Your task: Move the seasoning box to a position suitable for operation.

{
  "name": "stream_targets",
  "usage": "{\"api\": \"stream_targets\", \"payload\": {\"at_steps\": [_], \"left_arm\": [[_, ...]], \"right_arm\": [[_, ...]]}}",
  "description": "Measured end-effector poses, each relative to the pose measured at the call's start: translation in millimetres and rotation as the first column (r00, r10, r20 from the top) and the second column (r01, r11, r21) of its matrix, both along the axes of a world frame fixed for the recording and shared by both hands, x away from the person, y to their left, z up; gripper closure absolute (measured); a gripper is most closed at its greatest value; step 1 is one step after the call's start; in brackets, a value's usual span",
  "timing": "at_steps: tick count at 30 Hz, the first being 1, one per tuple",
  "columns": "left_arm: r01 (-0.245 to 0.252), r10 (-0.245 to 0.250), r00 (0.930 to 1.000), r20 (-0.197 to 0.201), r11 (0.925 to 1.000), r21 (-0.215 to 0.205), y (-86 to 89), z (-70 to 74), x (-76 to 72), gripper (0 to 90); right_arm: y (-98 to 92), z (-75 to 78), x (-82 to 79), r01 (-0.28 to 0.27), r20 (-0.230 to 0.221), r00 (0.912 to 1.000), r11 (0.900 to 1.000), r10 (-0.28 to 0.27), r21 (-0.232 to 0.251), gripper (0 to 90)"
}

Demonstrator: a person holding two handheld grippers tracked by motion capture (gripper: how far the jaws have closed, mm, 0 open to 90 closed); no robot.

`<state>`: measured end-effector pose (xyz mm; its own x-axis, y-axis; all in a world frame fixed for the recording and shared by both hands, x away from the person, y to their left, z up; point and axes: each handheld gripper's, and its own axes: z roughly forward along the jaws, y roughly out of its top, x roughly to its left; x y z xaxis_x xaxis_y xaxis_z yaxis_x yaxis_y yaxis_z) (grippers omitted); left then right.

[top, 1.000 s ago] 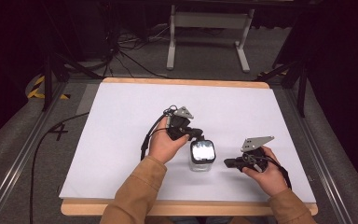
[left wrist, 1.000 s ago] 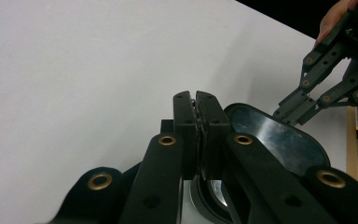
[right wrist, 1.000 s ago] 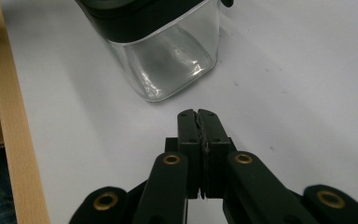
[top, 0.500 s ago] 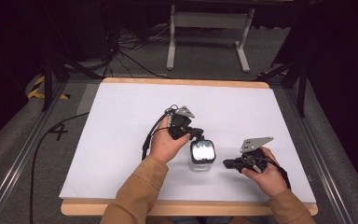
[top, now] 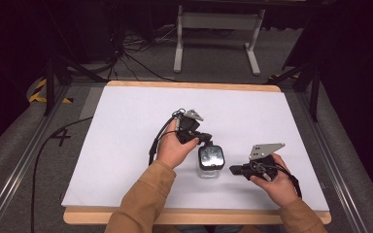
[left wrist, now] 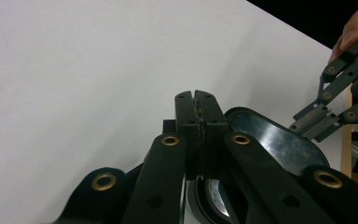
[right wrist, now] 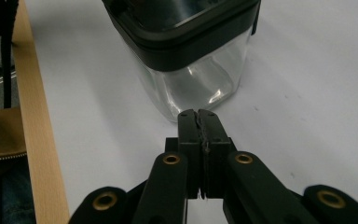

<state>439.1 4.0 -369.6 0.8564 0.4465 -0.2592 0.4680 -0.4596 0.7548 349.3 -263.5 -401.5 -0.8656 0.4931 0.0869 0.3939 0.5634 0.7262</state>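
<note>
A clear glass jar with a glossy black square lid stands upright on the white table top, near its front middle. My left gripper is shut, with its tips at the far left edge of the lid; the left gripper view has the shut jaws just beside the shiny lid. My right gripper is shut and empty, pointing left at the jar from a short gap away. In the right gripper view its closed tips sit just short of the jar's glass wall, below the lid.
The table's wooden front edge runs close behind the right hand. A tan sleeve comes in from the bottom. Beyond the far edge, a grey metal stand and cables lie on the floor. Wide white surface lies left and behind the jar.
My left gripper has edged slightly right toward the jar's lid. The jar and the right gripper have stayed where they were.
</note>
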Motion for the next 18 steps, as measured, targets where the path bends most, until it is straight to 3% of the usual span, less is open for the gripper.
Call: {"api": "stream_targets", "payload": {"at_steps": [7, 18], "left_arm": [[-0.007, 0.007, 0.9999, -0.008, 1.0, 0.0, -0.1, 0.0, 0.7, 89.6], [-0.006, 0.006, 1.0, -0.004, 0.9999, 0.014, -1.0, 0.1, 1.9, 89.8]], "right_arm": [[4.0, 10.1, -3.8, -0.012, 0.055, 0.9985, 0.998, 0.008, 0.067, 90.0], [7.6, 14.5, -5.7, -0.023, 0.084, 0.9963, 0.995, 0.015, 0.099, 90.0]]}}
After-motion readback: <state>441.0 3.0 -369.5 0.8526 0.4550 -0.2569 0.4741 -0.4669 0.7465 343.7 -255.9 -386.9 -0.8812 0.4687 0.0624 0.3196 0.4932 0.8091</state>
